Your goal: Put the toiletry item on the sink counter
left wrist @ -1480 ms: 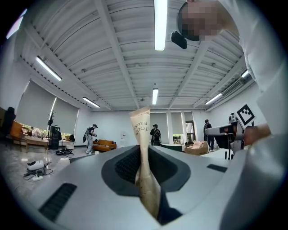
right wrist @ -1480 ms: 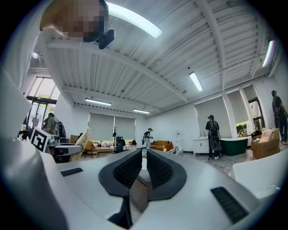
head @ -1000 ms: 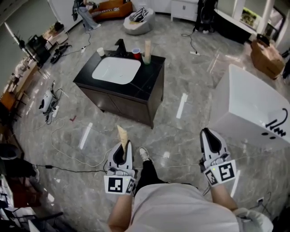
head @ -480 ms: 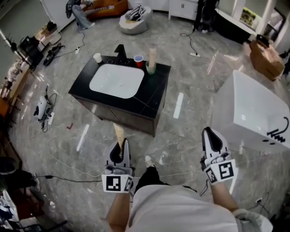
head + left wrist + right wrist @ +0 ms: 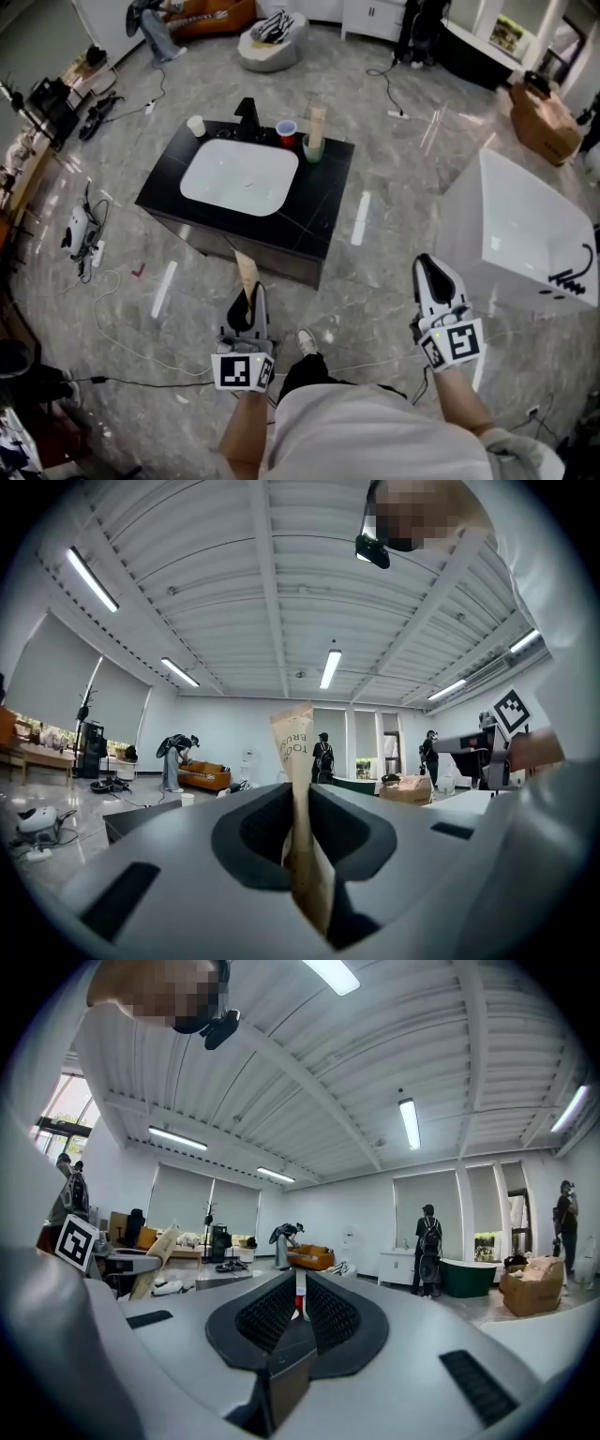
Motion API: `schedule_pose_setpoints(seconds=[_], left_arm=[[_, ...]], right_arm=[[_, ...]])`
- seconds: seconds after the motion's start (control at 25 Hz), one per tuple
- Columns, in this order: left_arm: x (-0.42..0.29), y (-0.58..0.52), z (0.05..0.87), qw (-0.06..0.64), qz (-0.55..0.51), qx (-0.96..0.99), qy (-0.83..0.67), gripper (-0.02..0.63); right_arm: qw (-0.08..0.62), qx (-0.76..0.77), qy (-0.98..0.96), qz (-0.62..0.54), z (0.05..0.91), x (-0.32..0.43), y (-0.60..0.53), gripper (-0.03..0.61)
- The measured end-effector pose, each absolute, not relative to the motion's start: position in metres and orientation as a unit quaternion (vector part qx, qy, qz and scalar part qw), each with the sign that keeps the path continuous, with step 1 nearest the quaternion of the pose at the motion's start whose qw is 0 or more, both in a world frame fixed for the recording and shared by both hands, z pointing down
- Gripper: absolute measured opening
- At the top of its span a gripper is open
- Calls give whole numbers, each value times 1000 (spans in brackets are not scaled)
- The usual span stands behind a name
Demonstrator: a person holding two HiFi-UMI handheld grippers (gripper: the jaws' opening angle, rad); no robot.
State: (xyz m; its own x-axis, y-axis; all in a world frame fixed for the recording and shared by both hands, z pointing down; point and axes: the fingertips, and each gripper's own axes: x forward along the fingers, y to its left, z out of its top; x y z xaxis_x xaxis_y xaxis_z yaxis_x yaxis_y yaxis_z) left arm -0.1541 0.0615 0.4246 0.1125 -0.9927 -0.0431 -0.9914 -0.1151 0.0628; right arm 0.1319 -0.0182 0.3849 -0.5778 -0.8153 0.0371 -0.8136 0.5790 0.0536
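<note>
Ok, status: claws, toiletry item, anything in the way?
Left claw shut on toothbrush packet, upright. Right claw shut, empty. Sink counter ahead, not yet reached; no obstacle seen between.

It was a big open test hall dressed as a bathroom: a vanity (image 5: 319,202) and a white tub (image 5: 525,225) stood free on a stone floor (image 5: 394,248) among cables (image 5: 387,89), under strip lights (image 5: 329,668) (a sofa (image 5: 202,776) far back), with people (image 5: 427,1246) standing about.

floor: grey marble tiles (image 5: 394,253) | right: white tub (image 5: 525,234), probably | far: orange sofa (image 5: 225,14) | ceiling: strip lights (image 5: 330,667)
</note>
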Motion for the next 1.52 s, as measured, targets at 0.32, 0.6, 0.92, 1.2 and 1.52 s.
schedule_pose_setpoints(seconds=[0.32, 0.6, 0.92, 1.2, 1.52], left_arm=[[-157, 44, 435, 22, -44, 750, -660, 51], [-178, 14, 436, 24, -42, 758, -651, 51], [-197, -20, 443, 29, -40, 772, -634, 51], [-202, -38, 451, 44, -48, 781, -621, 51], [-192, -41, 450, 46, -52, 786, -614, 51]], right_arm=[[39, 458, -888, -15, 385, 122, -33, 55], [47, 462, -886, 4, 398, 93, -53, 55], [51, 482, -875, 3, 397, 76, -78, 55], [55, 492, -869, -5, 388, 64, -87, 55], [52, 486, -872, -11, 380, 60, -93, 55]])
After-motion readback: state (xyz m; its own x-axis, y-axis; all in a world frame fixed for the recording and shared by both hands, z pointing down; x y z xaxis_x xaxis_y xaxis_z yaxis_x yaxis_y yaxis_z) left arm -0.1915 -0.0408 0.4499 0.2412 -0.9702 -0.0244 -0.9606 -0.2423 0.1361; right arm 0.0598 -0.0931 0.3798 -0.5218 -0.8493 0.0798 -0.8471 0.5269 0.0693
